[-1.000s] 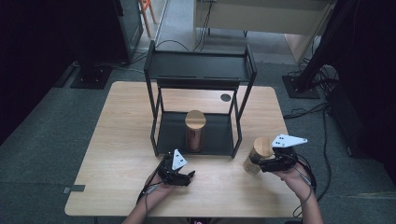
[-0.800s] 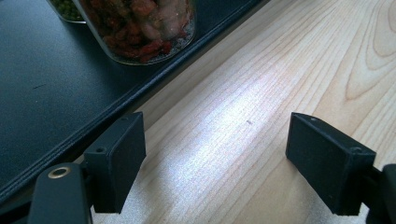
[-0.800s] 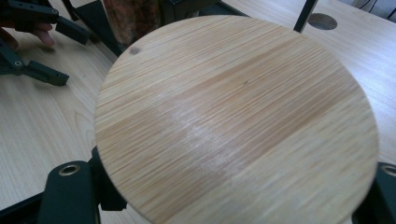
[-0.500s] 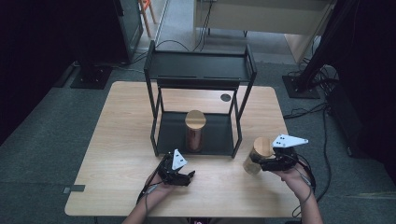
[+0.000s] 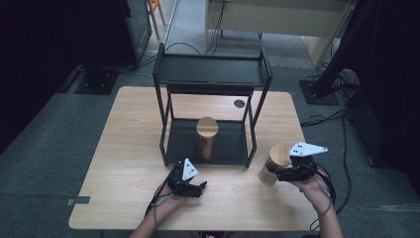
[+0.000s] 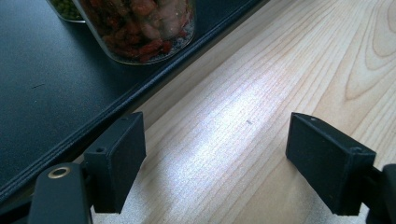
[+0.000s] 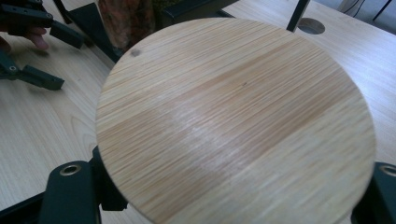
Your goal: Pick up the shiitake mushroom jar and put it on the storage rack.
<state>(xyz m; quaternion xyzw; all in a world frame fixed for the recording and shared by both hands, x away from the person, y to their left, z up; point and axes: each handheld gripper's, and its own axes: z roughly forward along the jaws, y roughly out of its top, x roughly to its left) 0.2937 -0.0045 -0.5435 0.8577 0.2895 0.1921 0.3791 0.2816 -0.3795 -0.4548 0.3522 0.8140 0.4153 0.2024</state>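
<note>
A glass jar with a round wooden lid (image 5: 274,161) leans at the table's right front. My right gripper (image 5: 275,172) is shut on it from the right, just under the lid. In the right gripper view the lid (image 7: 233,116) covers both jaws' tips. My left gripper (image 5: 199,189) rests low on the wooden table (image 5: 124,148) in front of the rack, open, with bare wood between its pads (image 6: 119,158). A second jar (image 5: 206,140) with a wooden lid stands upright on the rack's bottom shelf; its reddish contents (image 6: 144,28) are in the left gripper view.
The black two-tier rack (image 5: 213,74) stands at the table's middle back, and its bottom shelf edge (image 6: 70,135) lies just beyond my left jaws. A round cable hole (image 5: 239,103) sits behind the rack's right leg. Cables trail off the table's right side.
</note>
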